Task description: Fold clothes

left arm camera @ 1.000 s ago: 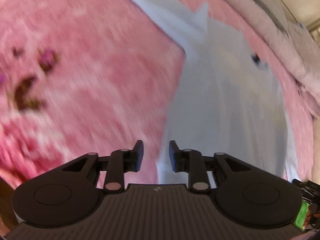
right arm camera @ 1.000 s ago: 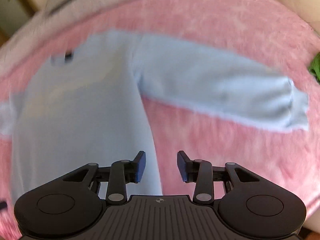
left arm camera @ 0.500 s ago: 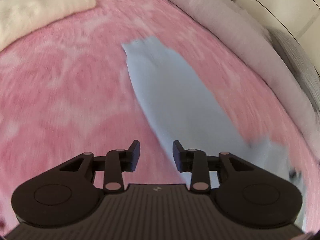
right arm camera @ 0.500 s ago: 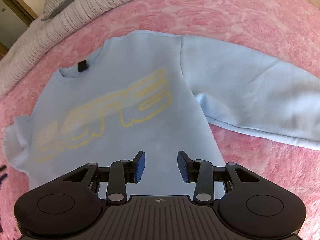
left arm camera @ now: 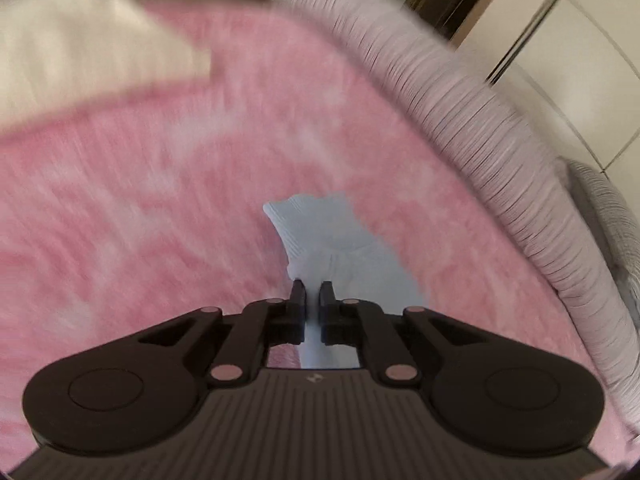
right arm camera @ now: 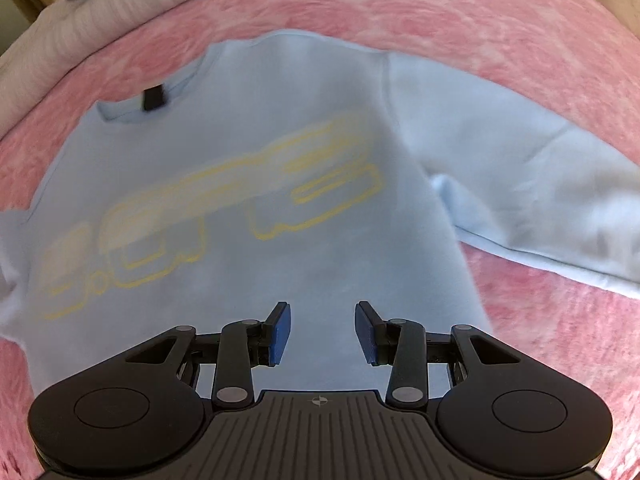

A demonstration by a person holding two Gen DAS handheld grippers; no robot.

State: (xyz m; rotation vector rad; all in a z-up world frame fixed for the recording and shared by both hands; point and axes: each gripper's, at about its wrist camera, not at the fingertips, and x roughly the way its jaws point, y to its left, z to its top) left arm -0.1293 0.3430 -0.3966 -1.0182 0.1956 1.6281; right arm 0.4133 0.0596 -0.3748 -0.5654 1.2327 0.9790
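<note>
A light blue sweatshirt [right arm camera: 260, 168] with yellow outlined lettering lies flat on a pink fuzzy bedspread [right arm camera: 440, 8]. Its neck faces the upper left and one sleeve [right arm camera: 540, 200] stretches out to the right. My right gripper [right arm camera: 323, 330] hovers over the lower body of the sweatshirt, open, with nothing between its blue pads. In the left wrist view my left gripper [left arm camera: 311, 293] is shut on the other sleeve [left arm camera: 340, 252] just behind its ribbed cuff, and the cuff bunches up beyond the fingertips.
A grey ribbed bolster [left arm camera: 480, 120] runs along the far edge of the bedspread [left arm camera: 140, 220]. A cream cloth [left arm camera: 80, 52] lies at the back left. Pale cabinet doors [left arm camera: 568, 52] stand beyond the bolster.
My left gripper travelled along the sleeve to its cuff end and closed on it. The right gripper moved in over the sweatshirt's body and kept its jaws apart.
</note>
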